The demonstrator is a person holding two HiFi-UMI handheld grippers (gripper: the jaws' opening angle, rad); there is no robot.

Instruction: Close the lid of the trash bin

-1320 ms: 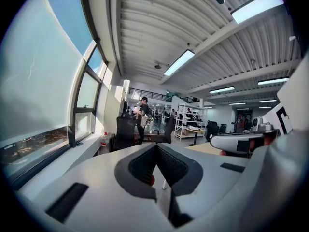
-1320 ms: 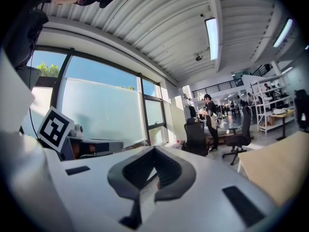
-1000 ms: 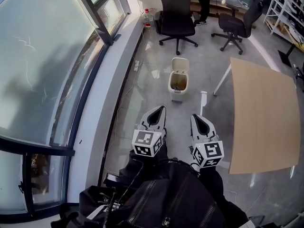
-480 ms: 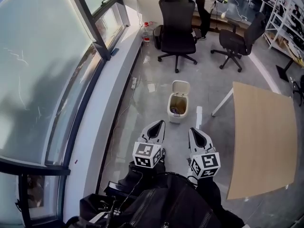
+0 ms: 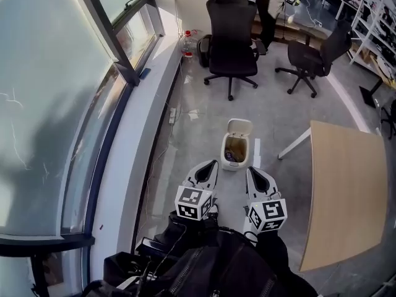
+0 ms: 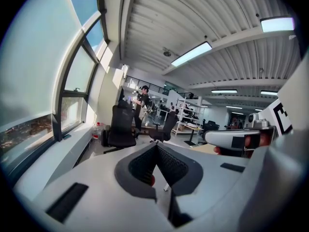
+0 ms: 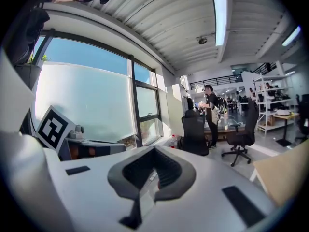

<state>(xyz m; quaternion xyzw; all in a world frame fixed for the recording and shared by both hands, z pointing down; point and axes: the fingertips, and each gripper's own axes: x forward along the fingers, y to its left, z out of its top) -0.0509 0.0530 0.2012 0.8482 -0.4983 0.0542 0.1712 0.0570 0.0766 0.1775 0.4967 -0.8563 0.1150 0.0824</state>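
A small white trash bin (image 5: 236, 153) stands on the grey floor with its lid (image 5: 239, 128) tipped up and back, so the brown inside shows. My left gripper (image 5: 212, 163) is held low in front of me, a short way this side of the bin and to its left, jaws shut on nothing. My right gripper (image 5: 250, 170) is level with it, just this side of the bin's right, also shut and empty. The left gripper (image 6: 156, 145) and the right gripper (image 7: 155, 149) views look over the bin at the room, and the bin is hidden behind the jaws.
A wooden table (image 5: 344, 190) stands right of the bin, its white leg (image 5: 293, 144) close by. Two black office chairs (image 5: 230, 34) (image 5: 313, 49) stand beyond. A window ledge (image 5: 147, 125) runs along the left with a bottle (image 5: 184, 42). A person (image 5: 268, 5) stands far back.
The bin has come lower in the head view and closer to both grippers. The grippers kept side by side and stayed shut.
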